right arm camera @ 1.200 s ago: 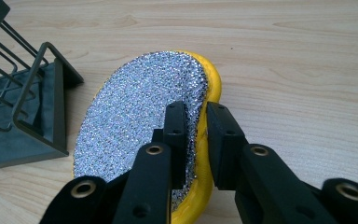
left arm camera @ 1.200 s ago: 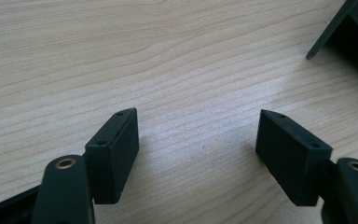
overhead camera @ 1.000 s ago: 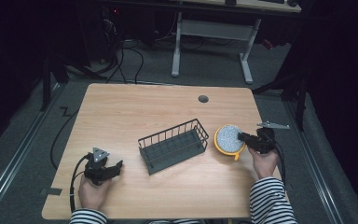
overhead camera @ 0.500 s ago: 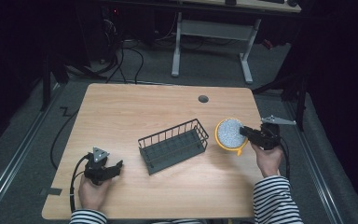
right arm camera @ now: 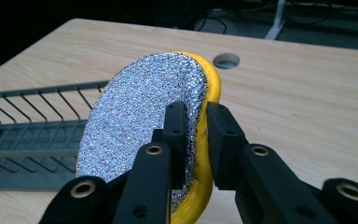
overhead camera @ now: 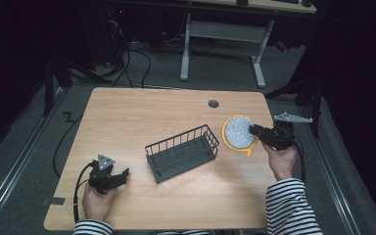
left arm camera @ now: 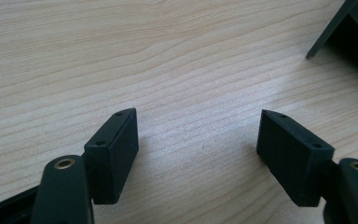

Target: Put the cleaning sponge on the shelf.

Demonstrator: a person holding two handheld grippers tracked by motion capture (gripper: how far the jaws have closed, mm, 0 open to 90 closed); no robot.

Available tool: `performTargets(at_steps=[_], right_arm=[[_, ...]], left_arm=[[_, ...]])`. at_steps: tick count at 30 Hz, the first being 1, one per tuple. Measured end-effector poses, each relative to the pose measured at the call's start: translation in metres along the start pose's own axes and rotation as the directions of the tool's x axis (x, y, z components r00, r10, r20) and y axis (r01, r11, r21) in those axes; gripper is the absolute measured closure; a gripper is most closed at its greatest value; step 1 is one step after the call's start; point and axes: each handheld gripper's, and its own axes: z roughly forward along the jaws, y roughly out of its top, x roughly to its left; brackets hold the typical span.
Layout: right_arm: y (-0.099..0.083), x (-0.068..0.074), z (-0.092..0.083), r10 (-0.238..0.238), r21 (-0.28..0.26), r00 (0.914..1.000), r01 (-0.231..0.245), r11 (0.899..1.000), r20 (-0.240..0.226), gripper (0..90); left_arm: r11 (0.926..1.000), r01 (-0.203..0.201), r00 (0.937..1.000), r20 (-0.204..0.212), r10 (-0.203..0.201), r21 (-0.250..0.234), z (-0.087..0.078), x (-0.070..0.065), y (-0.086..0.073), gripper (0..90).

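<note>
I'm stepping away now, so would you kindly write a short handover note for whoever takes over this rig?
Right tongs: shut on the rim of the round scrubber, yellow body with a glittery silver face, held tilted on edge above the table, right of the wire basket.
Left tongs: open, holding nothing, low over bare wood at the near left corner.
Done: scrubber picked up.
Left: probably set it into the basket, which holds nothing yet, then release.

Between your grippers the wire basket [overhead camera: 182, 152] is the one obstacle on the table [overhead camera: 142, 112]. You have bare wood behind it, up to the cable hole [overhead camera: 213, 104], and along the near edge (both wide).
</note>
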Motion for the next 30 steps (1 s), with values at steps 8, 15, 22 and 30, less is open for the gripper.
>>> performTargets(at_steps=[8, 15, 22, 30], right_arm=[[0.016, 0.015, 0.001, -0.033, -0.024, 0.999, 0.032, 0.999, -0.032, 79.1], [0.034, 0.034, 0.009, -0.077, -0.036, 0.9944, 0.075, 0.997, -0.072, 79.1], [0.046, 0.053, 0.025, -0.114, -0.036, 0.9868, 0.111, 0.993, -0.115, 79.1], [0.05, 0.071, 0.052, -0.123, -0.014, 0.9794, 0.122, 0.992, -0.16, 79.0]], left_arm=[[1.0, 0.0, 1.0, 0.001, 0.0, 0.0, 0.0, 0.0, 0.0, 29.7], [1.0, 0.0, 1.0, 0.001, 0.0, 0.0, 0.0, 0.0, 0.0, 29.7], [1.0, 0.0, 1.0, 0.001, 0.0, 0.0, 0.0, 0.0, 0.0, 29.7], [1.0, 0.0, 1.0, 0.001, 0.0, 0.0, 0.0, 0.0, 0.0, 29.7]])
